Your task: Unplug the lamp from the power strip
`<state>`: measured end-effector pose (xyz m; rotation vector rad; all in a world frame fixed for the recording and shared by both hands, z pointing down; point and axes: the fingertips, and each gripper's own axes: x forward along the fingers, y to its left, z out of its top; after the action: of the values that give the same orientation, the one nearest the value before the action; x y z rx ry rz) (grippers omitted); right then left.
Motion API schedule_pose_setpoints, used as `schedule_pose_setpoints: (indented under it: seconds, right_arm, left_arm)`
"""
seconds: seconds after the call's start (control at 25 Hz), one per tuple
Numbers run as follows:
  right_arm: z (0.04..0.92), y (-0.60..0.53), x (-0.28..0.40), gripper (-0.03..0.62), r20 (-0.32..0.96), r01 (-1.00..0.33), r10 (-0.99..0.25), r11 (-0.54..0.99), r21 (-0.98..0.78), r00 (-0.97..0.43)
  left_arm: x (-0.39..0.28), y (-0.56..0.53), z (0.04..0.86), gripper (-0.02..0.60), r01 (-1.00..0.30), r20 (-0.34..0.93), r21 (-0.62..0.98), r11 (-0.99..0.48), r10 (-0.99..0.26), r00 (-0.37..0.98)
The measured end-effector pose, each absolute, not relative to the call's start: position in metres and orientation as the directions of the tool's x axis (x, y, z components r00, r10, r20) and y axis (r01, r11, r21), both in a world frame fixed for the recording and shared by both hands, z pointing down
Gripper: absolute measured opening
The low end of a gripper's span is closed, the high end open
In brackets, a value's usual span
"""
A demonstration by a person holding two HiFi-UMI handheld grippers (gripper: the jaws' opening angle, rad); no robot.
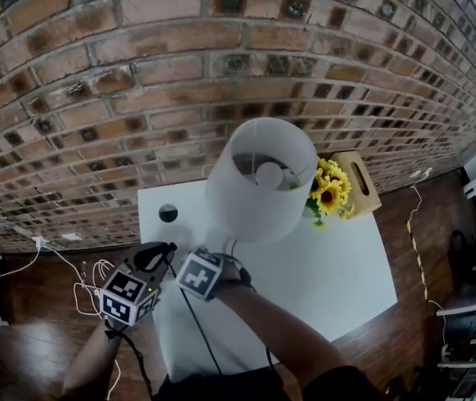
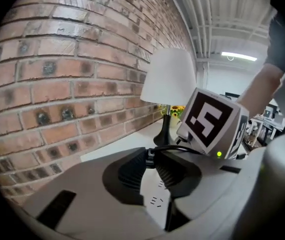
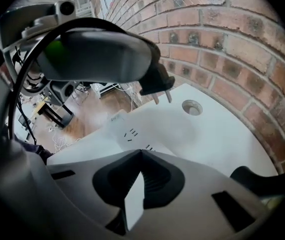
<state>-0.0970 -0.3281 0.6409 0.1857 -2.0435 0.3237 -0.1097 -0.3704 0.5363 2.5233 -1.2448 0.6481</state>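
Clamping the plug (image 3: 156,79), left gripper (image 2: 151,160) sits above power strip (image 3: 127,131)

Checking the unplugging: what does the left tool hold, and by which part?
The left tool grips the black plug by the rear of its body; its prongs are clear of the power strip.

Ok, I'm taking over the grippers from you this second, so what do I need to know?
The left gripper is shut on the black plug, which it holds in the air above the power strip, prongs clear of the sockets.
The right gripper has its jaws together and empty, tips down at the power strip, apparently steadying it.
The lamp stands on the table beside the sunflowers.
Done: the plug is out.
Left: probably set the plug down and let go.
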Motion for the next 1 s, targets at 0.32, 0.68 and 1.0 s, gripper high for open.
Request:
schedule_pose_setpoints:
  seconds: [0.32, 0.68, 1.0]
  right_arm:
    - [0.640, -0.331, -0.094, -0.002, 0.852, -0.288, -0.039, 0.948, -0.133, -0.522]
    - [0.564, -0.341, -0.071, -0.003, 0.724, -0.436, -0.218, 0.891, -0.126, -0.655]
    - [0.524, -0.346, -0.056, -0.003, 0.634, -0.461, -0.315, 0.884, -0.075, -0.707]
  left_arm:
    - [-0.129, -0.387, 0.481, 0.077, -0.850, 0.397, -0.018, -0.527, -0.784, 0.478]
    - [-0.124, -0.408, 0.438, 0.075, -0.857, 0.337, -0.042, -0.514, -0.815, 0.472]
    - [-0.139, -0.457, 0.378, 0.075, -0.901, 0.231, -0.105, -0.422, -0.891, 0.391]
